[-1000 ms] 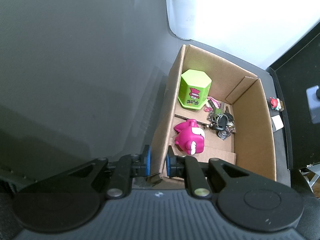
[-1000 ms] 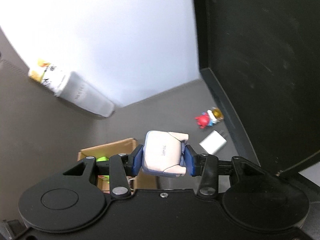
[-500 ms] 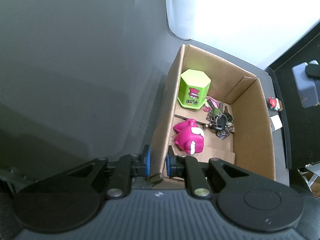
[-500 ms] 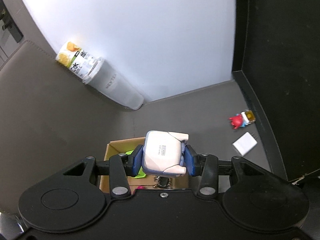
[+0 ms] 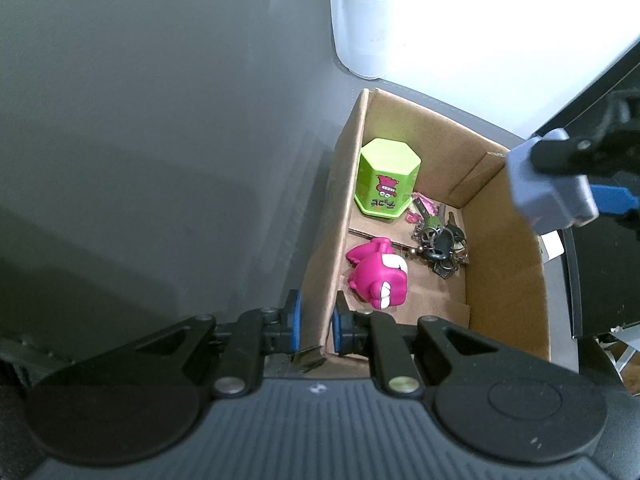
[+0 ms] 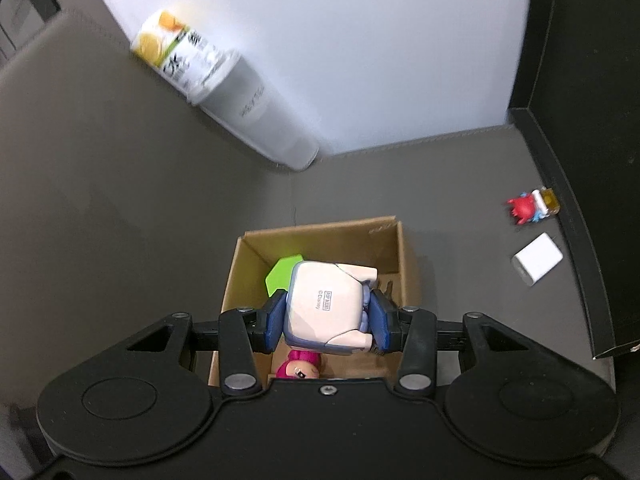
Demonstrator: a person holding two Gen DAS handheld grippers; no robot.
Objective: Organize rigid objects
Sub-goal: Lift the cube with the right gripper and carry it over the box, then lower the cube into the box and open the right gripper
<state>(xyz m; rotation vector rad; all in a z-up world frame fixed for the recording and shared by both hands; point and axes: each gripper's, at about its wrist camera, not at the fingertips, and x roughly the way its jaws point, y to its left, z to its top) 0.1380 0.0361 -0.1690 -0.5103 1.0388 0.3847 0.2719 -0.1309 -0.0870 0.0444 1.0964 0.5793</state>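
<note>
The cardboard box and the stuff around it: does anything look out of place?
Two things still lie outside the cardboard box, on the grey table to its right: a small red figure and a white block. Inside, the pink toy lies on its side. Nothing looks spilled or damaged.

Left claw [image 5: 316, 322] clamped on cardboard box [image 5: 504, 280] wall, pink toy [image 5: 378, 276] inside

A pale blocky figure [image 6: 326, 304] hangs above the open cardboard box [image 6: 394, 248]. Inside lie a green hexagonal tub [image 5: 387, 176], pink toy [image 5: 378, 274] and keys [image 5: 440, 240].
</note>
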